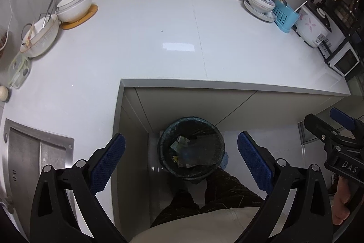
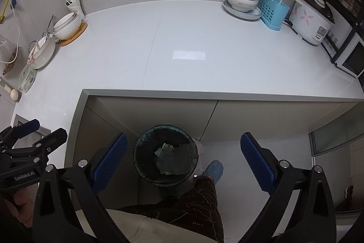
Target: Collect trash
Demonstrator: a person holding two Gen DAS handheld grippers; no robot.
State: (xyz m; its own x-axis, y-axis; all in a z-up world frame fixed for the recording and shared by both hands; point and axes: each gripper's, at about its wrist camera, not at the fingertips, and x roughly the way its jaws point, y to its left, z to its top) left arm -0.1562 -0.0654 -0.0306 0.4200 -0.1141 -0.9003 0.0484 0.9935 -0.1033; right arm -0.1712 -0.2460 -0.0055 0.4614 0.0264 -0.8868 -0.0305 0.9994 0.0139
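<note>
A round trash bin lined with a dark bag stands on the floor below the counter corner, with several wrappers inside. It also shows in the right wrist view. My left gripper is open and empty, held high above the bin. My right gripper is open and empty, with the bin below its left finger. Each gripper shows at the edge of the other's view: the right gripper and the left gripper.
A white L-shaped counter carries stacked bowls at the left, a bowl on plates, a blue utensil holder and a rice cooker at the right. A steel sink lies at the left. The person's legs stand by the bin.
</note>
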